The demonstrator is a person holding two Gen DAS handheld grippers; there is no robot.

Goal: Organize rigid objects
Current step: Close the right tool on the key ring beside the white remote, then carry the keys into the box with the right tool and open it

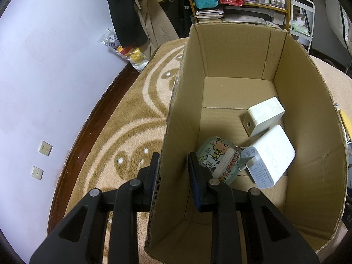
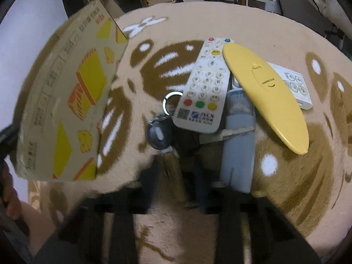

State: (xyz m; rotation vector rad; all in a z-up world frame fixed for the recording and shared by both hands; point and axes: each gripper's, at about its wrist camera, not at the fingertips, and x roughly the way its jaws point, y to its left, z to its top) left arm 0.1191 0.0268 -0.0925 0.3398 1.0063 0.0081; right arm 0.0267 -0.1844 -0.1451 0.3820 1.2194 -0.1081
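The rug [image 2: 198, 11] carries the box [image 1: 308, 121], whose left wall stands between the left gripper's [image 1: 173, 176] spread fingers, one inside and one outside. Inside lie two chargers [image 1: 269, 154] and a case [image 1: 217, 158]. The right gripper [image 2: 176, 171], blurred, sits just short of the keys [image 2: 160, 134] beside the remotes [image 2: 204, 83]; its grip can't be told.

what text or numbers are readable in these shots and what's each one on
"120W" on the white charger in the cardboard box.
"Cheers" on the cartoon-print case.
"JSCN" on the white remote, beside a QR code; digits on its keys.
Small print on the charger's plug face: too small to read.
Word on the yellow oval remote: too small to read.
Printing on the box's outer side: blurred.
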